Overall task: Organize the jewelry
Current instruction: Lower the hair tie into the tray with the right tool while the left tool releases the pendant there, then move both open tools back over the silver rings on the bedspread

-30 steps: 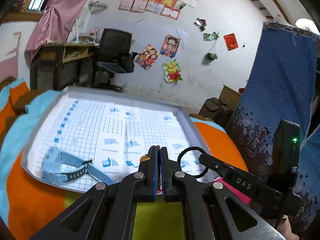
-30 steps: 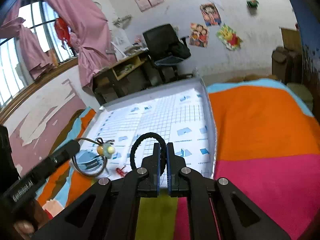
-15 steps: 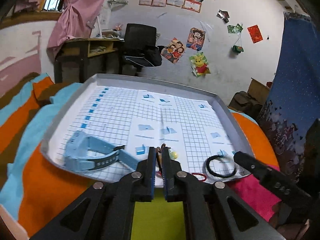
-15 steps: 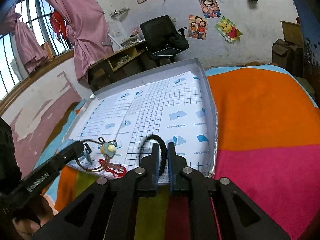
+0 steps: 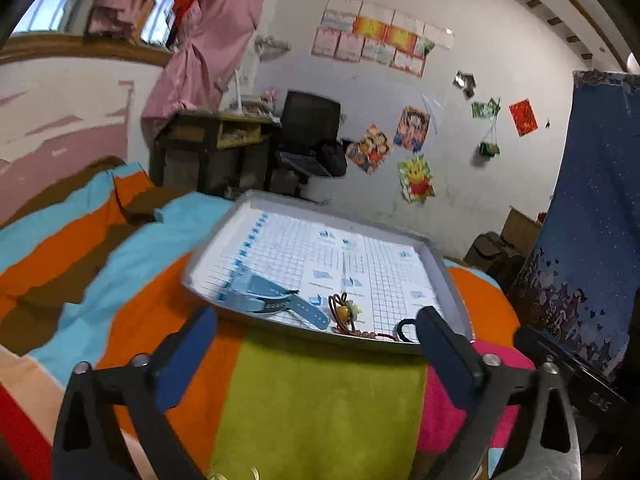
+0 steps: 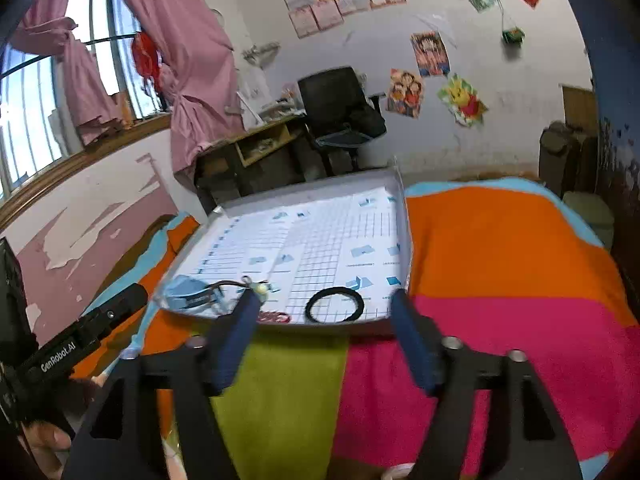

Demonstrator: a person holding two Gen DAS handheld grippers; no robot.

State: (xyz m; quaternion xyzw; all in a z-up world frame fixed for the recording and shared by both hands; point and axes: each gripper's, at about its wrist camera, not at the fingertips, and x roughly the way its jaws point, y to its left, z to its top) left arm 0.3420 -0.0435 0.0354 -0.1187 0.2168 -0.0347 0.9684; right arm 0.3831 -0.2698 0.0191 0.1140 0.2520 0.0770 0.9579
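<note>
The jewelry is seen in a shallow grey tray [image 5: 448,276] lined with a gridded paper sheet, along the tray's near edge. From left to right in the left wrist view, a light blue watch [image 5: 264,294] is laid with its strap spread flat, a small charm with a yellowish bead on a dark cord [image 5: 345,310] is placed beside it, a red beaded bracelet [image 5: 370,334] lies just in front of the charm at the rim, and a black hair tie [image 6: 334,305] is laid flat as an open ring near the tray's right corner. In the right wrist view the hair tie is shown fully, apart from the other pieces.

The tray is set on a bed covered by a striped blanket [image 6: 500,248] in orange, pink, green and light blue.

The left claw [image 5: 316,344] is held over the green stripe, short of the tray, and its jaws have just been opening; they stand wide apart and nothing is between them. The right claw [image 6: 324,320] is held in front of the tray's near edge, and its jaws have also just been opening; they are apart and nothing is pressed by the pads, though the hair tie is seen past the gap, on the tray.

Behind the bed, a dark office chair [image 6: 336,104], a wooden desk [image 6: 256,148] and pink curtains [image 6: 192,52] are seen against a wall with posters.
</note>
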